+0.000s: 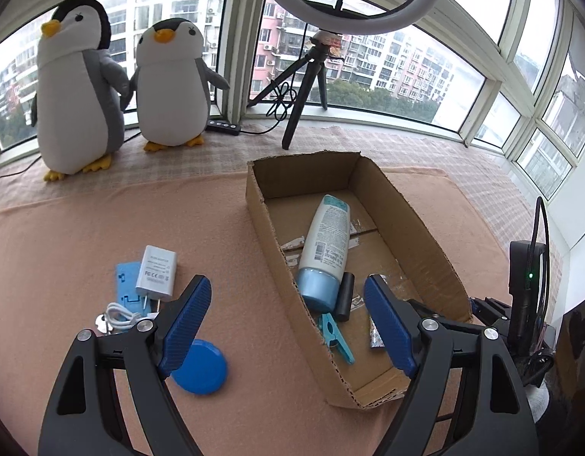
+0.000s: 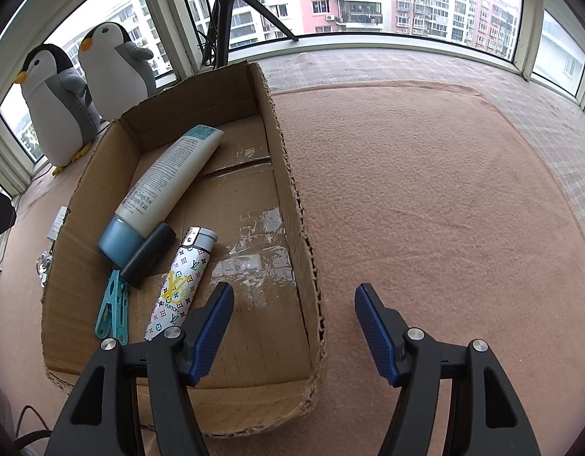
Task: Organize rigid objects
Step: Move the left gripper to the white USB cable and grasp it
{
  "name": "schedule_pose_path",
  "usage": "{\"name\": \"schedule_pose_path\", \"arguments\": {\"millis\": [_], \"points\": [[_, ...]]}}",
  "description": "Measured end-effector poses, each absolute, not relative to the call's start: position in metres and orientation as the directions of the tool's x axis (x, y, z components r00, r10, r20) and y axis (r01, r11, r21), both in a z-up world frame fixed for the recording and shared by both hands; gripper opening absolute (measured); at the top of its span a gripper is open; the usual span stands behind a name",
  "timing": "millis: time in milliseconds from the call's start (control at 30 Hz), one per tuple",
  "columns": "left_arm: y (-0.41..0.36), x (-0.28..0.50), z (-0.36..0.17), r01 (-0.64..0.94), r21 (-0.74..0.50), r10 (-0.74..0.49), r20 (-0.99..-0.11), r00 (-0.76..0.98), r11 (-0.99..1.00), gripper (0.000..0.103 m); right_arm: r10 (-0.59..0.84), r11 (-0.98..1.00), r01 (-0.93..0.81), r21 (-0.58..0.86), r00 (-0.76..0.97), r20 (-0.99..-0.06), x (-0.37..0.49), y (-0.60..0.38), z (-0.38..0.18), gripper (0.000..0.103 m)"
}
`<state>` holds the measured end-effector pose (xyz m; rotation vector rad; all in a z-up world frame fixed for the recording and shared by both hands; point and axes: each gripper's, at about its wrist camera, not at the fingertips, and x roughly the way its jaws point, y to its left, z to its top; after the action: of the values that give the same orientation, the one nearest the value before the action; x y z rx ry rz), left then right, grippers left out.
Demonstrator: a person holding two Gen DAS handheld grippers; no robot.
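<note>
An open cardboard box (image 1: pixel 254 190) (image 2: pixel 288 159) lies on a pink blanket. Inside it are a white lotion tube (image 1: pixel 324 243) (image 2: pixel 170 178) with a blue cap, a black cylinder (image 1: pixel 345 296) (image 2: pixel 149 254), a teal clip (image 1: pixel 336 336) (image 2: pixel 111 309) and a patterned lighter (image 2: pixel 182 285). Left of the box sit a white charger (image 1: pixel 156 271), a blue flat piece (image 1: pixel 125 281), a white cable (image 1: pixel 121 315) and a round blue lid (image 1: pixel 203 370). My left gripper (image 1: pixel 286 285) is open over the box's left wall, holding nothing. My right gripper (image 2: pixel 294 288) is open astride the box's right wall, holding nothing.
Two plush penguins (image 1: pixel 75 87) (image 1: pixel 170 83) and a ring-light tripod (image 1: pixel 303 87) stand by the window at the back. A black device with a green light (image 1: pixel 520 285) is at the right. Bare pink blanket (image 2: pixel 425 190) stretches right of the box.
</note>
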<state>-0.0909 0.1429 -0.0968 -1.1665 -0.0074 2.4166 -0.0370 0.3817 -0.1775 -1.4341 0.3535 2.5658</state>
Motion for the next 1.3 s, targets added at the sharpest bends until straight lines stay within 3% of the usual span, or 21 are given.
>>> {"name": "schedule_pose_path", "arguments": {"millis": [533, 600, 700, 1000, 1300], "points": [[0.021, -0.117, -0.128, -0.166, -0.167, 0.230, -0.826, -0.515, -0.972, 0.080, 0.042, -0.956, -0.269, 0.116, -0.517, -0.855, -0.033, 0.380, -0.180, 0.062], [0.021, -0.131, -0.130, -0.167, -0.156, 0.220, -0.842, -0.493, -0.973, 0.080, 0.041, -0.956, -0.269, 0.116, -0.517, -0.855, -0.033, 0.379, -0.180, 0.062], [0.024, -0.153, -0.136, -0.159, -0.114, 0.177, -0.866, -0.468, -0.981, 0.069, 0.043, -0.956, -0.269, 0.114, -0.516, -0.855, -0.032, 0.379, -0.180, 0.062], [0.047, -0.174, -0.157, -0.255, -0.022, 0.124, -0.911, -0.393, -0.967, 0.069, 0.042, -0.953, -0.277, 0.120, -0.516, -0.855, -0.035, 0.381, -0.182, 0.062], [0.044, -0.145, -0.173, -0.298, -0.041, 0.146, -0.929, -0.340, -0.954, 0.071, 0.045, -0.954, -0.277, 0.116, -0.514, -0.856, -0.036, 0.382, -0.182, 0.062]]}}
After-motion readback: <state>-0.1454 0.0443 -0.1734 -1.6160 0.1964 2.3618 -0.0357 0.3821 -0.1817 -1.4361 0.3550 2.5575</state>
